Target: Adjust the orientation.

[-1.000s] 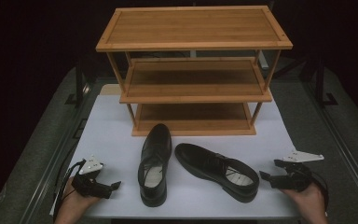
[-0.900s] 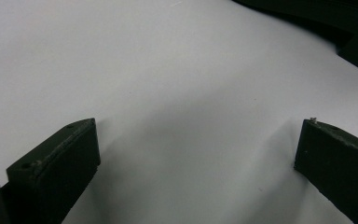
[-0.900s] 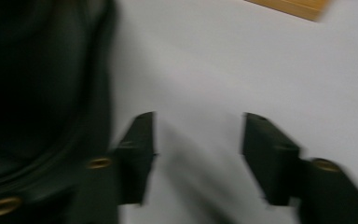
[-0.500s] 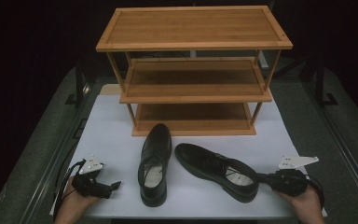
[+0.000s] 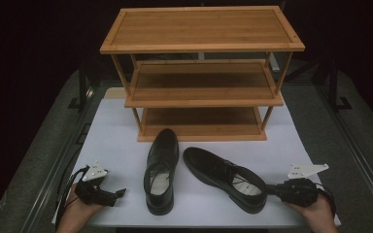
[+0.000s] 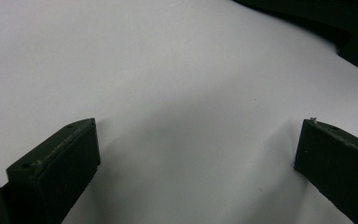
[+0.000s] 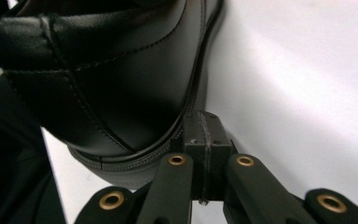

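Judging stage: early; both shoes lie on the white mat [image 5: 116,131] in front of the rack [image 5: 201,73], and none of its three shelves holds anything.
Right shoe [image 5: 226,177]: lies slantwise on the mat, toe toward the rack's middle, heel toward the person's right hand; just beside the left shoe but apart from it.
Left shoe [image 5: 161,170]: lies lengthwise, toe pointing at the rack's bottom shelf, untouched.
Right gripper [image 5: 275,189]: jaws brought fully together, their tips meeting at the right shoe's heel [image 7: 121,107]; in the right gripper view the closed tips sit against the sole edge, with no leather caught between them, so I judge this a touch at the heel and not a grip.
Left gripper [image 5: 118,193]: jaws spread wide over bare mat [image 6: 177,93], holding nothing, well to the left of the left shoe.
Done: nothing placed yet.
Left to do: most likely take hold of each shoe and set it on a shelf.
Change from earlier frame: the right gripper has slid in from the mat's right edge to the heel, and its jaws have just been closing, from part open to shut, with nothing between them; the left gripper, both shoes and the rack stand as they did.
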{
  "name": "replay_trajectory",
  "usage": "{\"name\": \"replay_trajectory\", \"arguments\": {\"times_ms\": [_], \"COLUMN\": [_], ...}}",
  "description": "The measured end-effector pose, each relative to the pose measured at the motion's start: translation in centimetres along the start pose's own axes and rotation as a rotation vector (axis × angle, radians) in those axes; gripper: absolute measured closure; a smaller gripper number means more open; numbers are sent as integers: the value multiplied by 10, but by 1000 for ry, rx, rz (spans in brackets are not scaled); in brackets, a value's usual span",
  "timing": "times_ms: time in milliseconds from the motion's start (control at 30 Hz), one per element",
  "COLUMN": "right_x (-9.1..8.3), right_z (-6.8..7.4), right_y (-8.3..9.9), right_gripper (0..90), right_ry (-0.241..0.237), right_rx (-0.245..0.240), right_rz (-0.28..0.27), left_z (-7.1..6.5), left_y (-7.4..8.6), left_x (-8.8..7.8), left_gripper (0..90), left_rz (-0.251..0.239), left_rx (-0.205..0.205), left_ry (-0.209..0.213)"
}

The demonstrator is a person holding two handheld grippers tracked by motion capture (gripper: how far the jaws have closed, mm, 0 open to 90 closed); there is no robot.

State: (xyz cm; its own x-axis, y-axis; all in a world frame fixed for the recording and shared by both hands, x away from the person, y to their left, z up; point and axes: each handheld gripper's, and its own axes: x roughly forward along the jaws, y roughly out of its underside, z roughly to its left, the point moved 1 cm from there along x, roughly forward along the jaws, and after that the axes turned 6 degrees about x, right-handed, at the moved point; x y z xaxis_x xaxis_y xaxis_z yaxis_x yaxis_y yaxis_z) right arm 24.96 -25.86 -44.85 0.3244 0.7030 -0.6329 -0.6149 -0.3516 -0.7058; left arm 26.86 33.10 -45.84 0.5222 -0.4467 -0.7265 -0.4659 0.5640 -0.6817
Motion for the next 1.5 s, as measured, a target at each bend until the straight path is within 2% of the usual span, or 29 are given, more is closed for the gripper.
{"name": "replay_trajectory", "arguments": {"times_ms": [100, 267, 567, 1500], "right_x": [2, 7, 20, 54], "right_z": [4, 9, 28, 72], "right_y": [1, -1, -5, -20], "right_gripper": [897, 897, 898, 897], "right_ry": [-40, -76, -151, -267], "right_rx": [-13, -36, -79, -184], "right_rz": [9, 24, 62, 111], "left_z": [0, 0, 0, 0], "left_y": [0, 0, 0, 0], "left_x": [0, 0, 0, 0], "left_gripper": [0, 0, 0, 0], "left_rz": [0, 0, 0, 2], "left_rx": [0, 0, 0, 0], "left_ry": [0, 1, 0, 0]}}
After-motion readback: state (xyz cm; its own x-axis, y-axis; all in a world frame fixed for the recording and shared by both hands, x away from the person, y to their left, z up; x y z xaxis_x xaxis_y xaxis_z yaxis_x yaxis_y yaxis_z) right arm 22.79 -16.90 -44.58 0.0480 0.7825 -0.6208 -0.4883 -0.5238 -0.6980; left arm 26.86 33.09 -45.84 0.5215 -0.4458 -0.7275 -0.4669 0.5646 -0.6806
